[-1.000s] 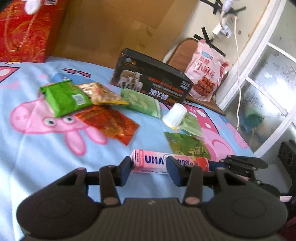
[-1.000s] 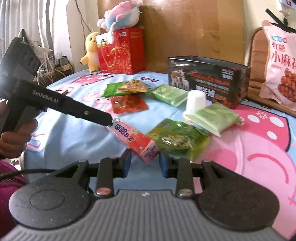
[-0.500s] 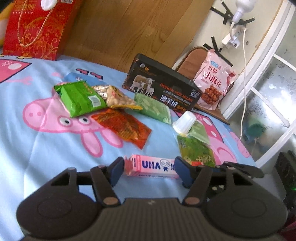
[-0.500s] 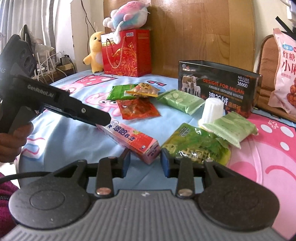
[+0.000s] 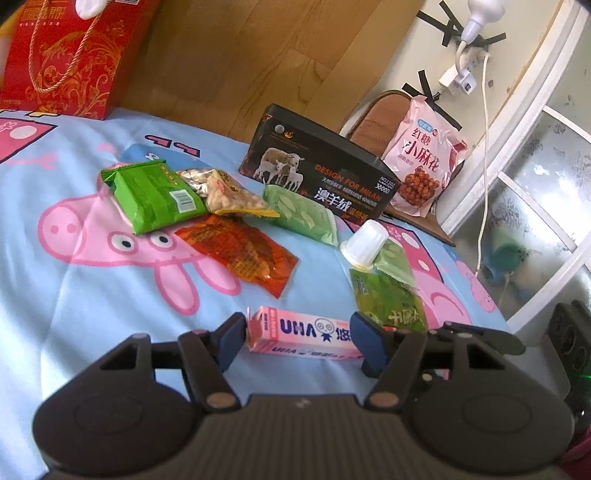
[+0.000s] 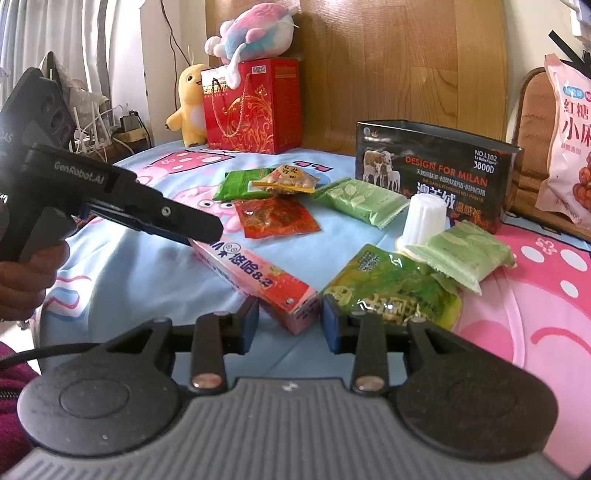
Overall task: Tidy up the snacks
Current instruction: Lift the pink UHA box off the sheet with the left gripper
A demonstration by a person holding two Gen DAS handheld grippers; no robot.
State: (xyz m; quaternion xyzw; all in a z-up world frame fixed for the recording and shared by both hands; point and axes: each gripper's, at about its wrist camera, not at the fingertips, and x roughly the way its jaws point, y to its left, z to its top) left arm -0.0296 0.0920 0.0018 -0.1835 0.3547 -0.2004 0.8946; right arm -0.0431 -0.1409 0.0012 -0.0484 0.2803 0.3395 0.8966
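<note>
- Pink candy box (image 5: 306, 334): lies flat on the sheet (image 5: 74, 314), lengthwise between the left gripper (image 5: 297, 338) fingers; its far end sits between the right gripper (image 6: 290, 319) fingers.
- Left gripper: spread, one pad at each end of the box; contact not certain. Judged step: grasp the box for the black tin (image 5: 325, 177).
- Right gripper: spread, holding nothing, straddling the box corner.
- Advice: close slowly along the box's length, keep it level, and clear the right gripper first; cardboard may buckle under end pressure.
- Nearby: green pack (image 6: 391, 291) just beside the box; white cup (image 6: 423, 219), orange pack (image 6: 275, 218) and other packets further back.
- Surface: blue cartoon-pig sheet, soft, lightly creased.
- Room: wood panel wall, red gift bag (image 6: 255, 105), plush toys (image 6: 255, 31), pink snack bag (image 5: 421, 158) on a chair, window at the side.
</note>
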